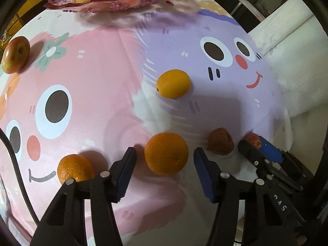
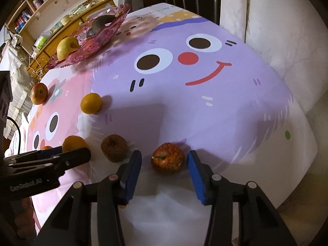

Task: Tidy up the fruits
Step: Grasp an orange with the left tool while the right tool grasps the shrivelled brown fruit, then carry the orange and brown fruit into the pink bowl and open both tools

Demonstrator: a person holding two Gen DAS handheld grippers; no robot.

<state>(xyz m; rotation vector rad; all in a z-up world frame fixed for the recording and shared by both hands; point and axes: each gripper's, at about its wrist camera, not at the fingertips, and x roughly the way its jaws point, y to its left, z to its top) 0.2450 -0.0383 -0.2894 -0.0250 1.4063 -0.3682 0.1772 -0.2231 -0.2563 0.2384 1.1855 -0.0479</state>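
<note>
The left gripper [image 1: 165, 160] stands spread around an orange [image 1: 166, 153] on the table [image 1: 102, 71]; its blue pads sit just beside the fruit at 9 and 3 o'clock, with a gap on each side. The right gripper [image 2: 165, 164] likewise straddles a red apple [image 2: 167, 157], its pads close but apart from it. A brown shrivelled fruit [image 2: 113, 148] lies at 9 o'clock from the apple. The left gripper's body in the right wrist view reads "GenRobot.AI" [image 2: 25, 184].

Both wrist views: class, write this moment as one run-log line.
left gripper: open around orange | right gripper: open around red apple | pink tray: holds fruit
</note>
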